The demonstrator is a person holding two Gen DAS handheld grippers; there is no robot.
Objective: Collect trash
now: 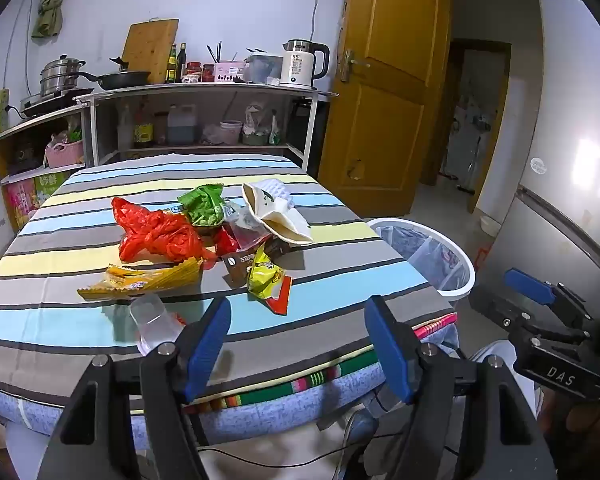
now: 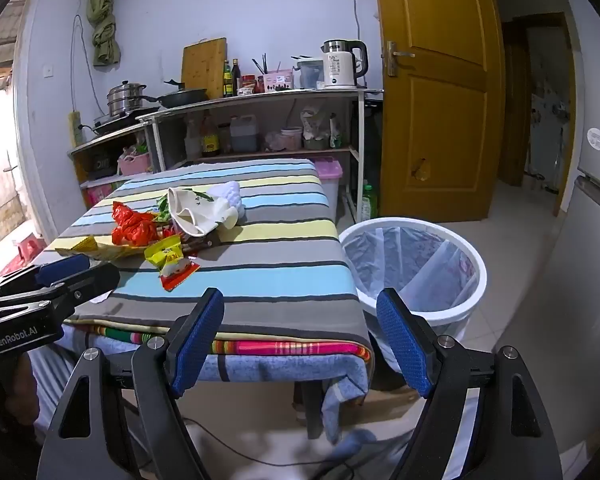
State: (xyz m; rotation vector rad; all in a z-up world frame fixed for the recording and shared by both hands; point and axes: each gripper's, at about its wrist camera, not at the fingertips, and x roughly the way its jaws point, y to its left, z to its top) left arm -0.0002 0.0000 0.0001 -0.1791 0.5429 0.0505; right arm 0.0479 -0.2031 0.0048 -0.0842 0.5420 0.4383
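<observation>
A heap of trash lies on the striped table (image 1: pixel 80 336): a red plastic bag (image 1: pixel 156 236), a green wrapper (image 1: pixel 204 206), a white paper bag (image 1: pixel 276 216), a yellow wrapper (image 1: pixel 140 280), a yellow-green snack packet (image 1: pixel 264 276) and a clear plastic cup (image 1: pixel 154 322). My left gripper (image 1: pixel 298 320) is open and empty at the table's near edge, the cup just left of it. My right gripper (image 2: pixel 300 312) is open and empty at the table's near right corner, beside the white trash bin (image 2: pixel 416 268). The same heap shows in the right wrist view (image 2: pixel 164 232).
The bin, lined with a clear bag, stands on the floor right of the table (image 1: pixel 428 256). A shelf unit (image 1: pixel 204 92) with a kettle, pans and bottles stands behind the table. A wooden door (image 1: pixel 384 88) stands open at the right. A cable lies on the floor below.
</observation>
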